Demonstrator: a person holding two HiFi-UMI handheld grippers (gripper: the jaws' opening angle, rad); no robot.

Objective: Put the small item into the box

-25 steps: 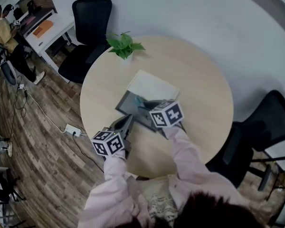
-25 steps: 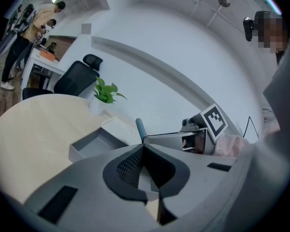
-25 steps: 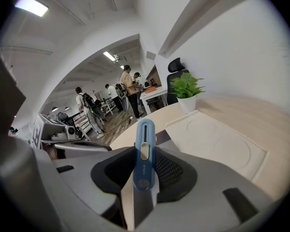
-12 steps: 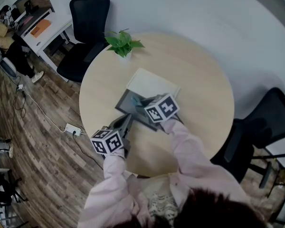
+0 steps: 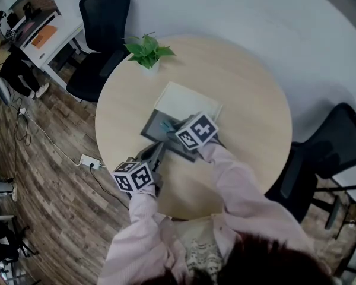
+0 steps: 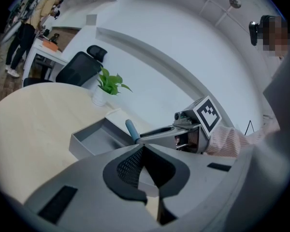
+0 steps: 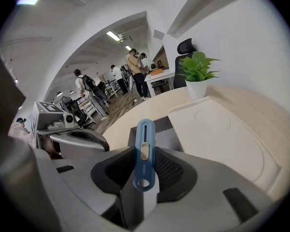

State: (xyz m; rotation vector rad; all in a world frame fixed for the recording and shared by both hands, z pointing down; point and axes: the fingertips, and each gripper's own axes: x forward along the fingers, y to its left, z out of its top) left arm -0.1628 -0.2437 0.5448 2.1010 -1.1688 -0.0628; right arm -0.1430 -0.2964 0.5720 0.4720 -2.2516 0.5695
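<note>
The right gripper [image 7: 145,167] is clamped on the blue cutter [image 7: 145,144]. Its two dark, mesh-textured pads press on the cutter's flat sides. The cutter is a slim, flat plastic bar with rounded ends. It has a long slot down its face, a pale oval slider in that slot, and a round hole at the near end. Most of its length projects beyond the jaw tips.

In the left gripper view, the projecting end of the cutter stands over the right end of the grey box [image 6: 80,148]. Contact with the box cannot be determined. The box is a shallow, open rectangular tray with thin, smooth, matte walls. It rests on the round table [image 5: 249,100], which has a pale wood-grain top.

A cream lid [image 7: 222,134] lies flat just beyond the box. It is rectangular with rounded corners and a raised rim, and a faint circle is pressed into its face.

The left gripper [image 6: 143,151] is closed and empty. Its mesh pads meet at the tips. It rests near the table's front edge, short of the box.

A potted plant [image 7: 197,69] with broad green leaves in a small white pot stands at the table's far edge.
</note>
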